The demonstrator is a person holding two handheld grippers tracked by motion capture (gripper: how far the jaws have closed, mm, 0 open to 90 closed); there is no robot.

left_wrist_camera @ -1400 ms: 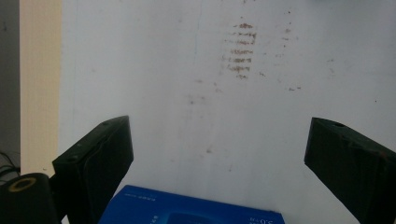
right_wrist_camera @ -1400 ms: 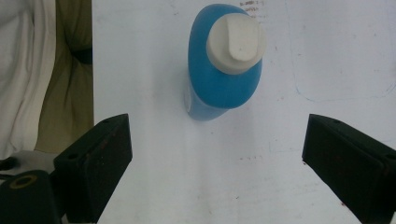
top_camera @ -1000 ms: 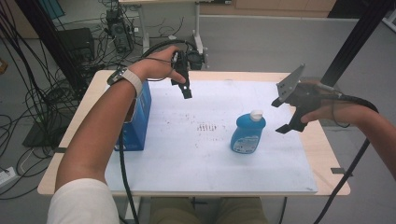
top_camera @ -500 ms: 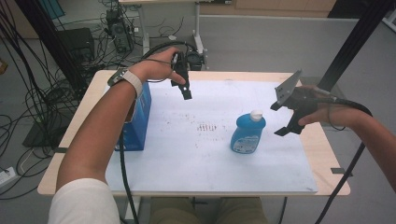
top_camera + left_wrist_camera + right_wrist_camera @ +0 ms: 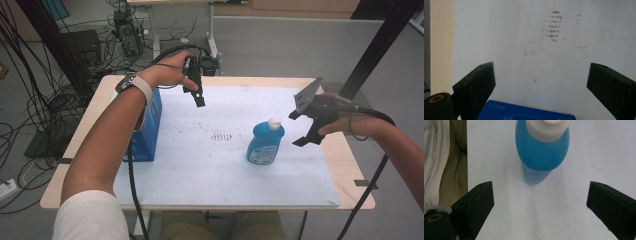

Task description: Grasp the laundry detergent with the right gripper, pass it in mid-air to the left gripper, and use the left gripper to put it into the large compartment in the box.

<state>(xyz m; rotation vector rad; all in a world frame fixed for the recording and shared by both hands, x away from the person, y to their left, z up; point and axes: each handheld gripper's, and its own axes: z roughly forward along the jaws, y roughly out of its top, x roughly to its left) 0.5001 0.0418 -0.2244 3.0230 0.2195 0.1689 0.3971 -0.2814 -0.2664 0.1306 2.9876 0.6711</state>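
Observation:
A blue bottle (image 5: 264, 145) with a white cap (image 5: 275, 122) stands upright on the white mat (image 5: 225, 175), right of centre. My right gripper (image 5: 298, 129) hovers just right of it, open, nothing between its jaws. In the right gripper view the bottle (image 5: 541, 155) stands ahead of the open right gripper (image 5: 540, 210), beyond the jaws. A blue box (image 5: 150, 131) stands at the mat's left edge. My left gripper (image 5: 196, 97) hangs open above the mat's far side, right of the box. The left gripper view looks down past the open left gripper (image 5: 540, 92) onto the box top (image 5: 524, 112).
Brown smudges (image 5: 222, 136) mark the middle of the mat; they also show as brown smudges (image 5: 552, 27) in the left gripper view. The wooden table (image 5: 350, 165) shows bare around the mat. Cables and equipment (image 5: 125, 30) sit on the floor behind the table.
My right gripper has dipped slightly and edged toward the bottle. The left gripper, bottle and box have stayed where they were.

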